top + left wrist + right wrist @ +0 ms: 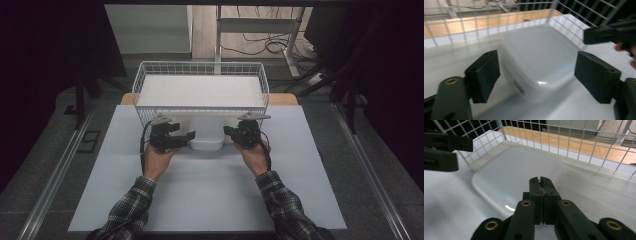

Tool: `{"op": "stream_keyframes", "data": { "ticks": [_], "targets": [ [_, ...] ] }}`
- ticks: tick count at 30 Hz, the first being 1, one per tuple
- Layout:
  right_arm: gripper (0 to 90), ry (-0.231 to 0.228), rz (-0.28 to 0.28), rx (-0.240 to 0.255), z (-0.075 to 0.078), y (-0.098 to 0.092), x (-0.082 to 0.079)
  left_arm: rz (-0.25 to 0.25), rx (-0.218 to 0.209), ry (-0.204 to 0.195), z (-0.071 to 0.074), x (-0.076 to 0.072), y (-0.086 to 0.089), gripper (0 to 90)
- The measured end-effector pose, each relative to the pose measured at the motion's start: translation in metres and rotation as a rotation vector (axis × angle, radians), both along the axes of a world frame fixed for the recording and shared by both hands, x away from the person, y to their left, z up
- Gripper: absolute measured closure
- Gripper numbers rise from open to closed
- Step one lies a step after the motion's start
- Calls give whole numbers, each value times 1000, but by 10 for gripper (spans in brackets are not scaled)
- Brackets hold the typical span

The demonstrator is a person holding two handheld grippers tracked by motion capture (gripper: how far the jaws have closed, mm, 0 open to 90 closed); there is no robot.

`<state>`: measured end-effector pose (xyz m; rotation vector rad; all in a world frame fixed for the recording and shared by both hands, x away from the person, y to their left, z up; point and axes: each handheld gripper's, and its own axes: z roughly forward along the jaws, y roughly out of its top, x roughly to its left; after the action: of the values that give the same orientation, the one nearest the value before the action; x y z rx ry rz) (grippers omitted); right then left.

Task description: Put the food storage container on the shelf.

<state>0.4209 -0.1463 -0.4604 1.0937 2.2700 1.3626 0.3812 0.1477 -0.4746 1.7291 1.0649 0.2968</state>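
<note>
High view: translucent white plastic tub [206, 134] sits mid-frame w/ white wire basket [200, 75] behind; my left gripper [186, 136] gapes empty, right gripper [228, 131] pinched empty—I'd square both before squeezing.

dim room, dark at both sides; light falls on the white bench [210, 200]. the left gripper view is smeared by motion blur, with small glare spots on the plastic tub [541, 82].

High view looks down; both close tool views share the white container [539, 62]
</note>
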Motion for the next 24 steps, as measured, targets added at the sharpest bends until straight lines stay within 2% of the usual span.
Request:
{"op": "stream_keyframes", "data": {
  "ticks": [1,2,8,10,11,13,14,15,17,21,24],
  "targets": [
    [889,0,0,0,0,0,0,0,0,0,0,0,0,157],
    [889,1,6,5,0,-1,-2,-22,-6,15,1,-7,2,157],
    [889,-7,72,4,6,-2,-18,-33,-3,-7,-1,-33,10,86],
    [889,-11,103,-2,8,0,-25,-23,25,-27,-5,-46,13,68],
    [889,-11,103,-2,8,0,-25,-23,25,-27,-5,-46,13,66],
    [890,-10,118,-7,9,1,-30,-23,45,-44,-10,-56,14,63],
    [890,-19,134,-15,8,3,-34,-19,68,-60,-13,-63,16,58],
    [890,-19,134,-15,8,3,-34,-19,68,-60,-13,-63,16,56],
    [890,-16,147,-19,6,5,-39,-15,95,-78,-15,-72,17,53],
    [890,-13,166,-41,2,9,-44,-12,109,-98,-19,-85,20,46],
    [891,3,179,-31,1,9,-48,-7,111,-99,-24,-97,22,41]
  ]
}}
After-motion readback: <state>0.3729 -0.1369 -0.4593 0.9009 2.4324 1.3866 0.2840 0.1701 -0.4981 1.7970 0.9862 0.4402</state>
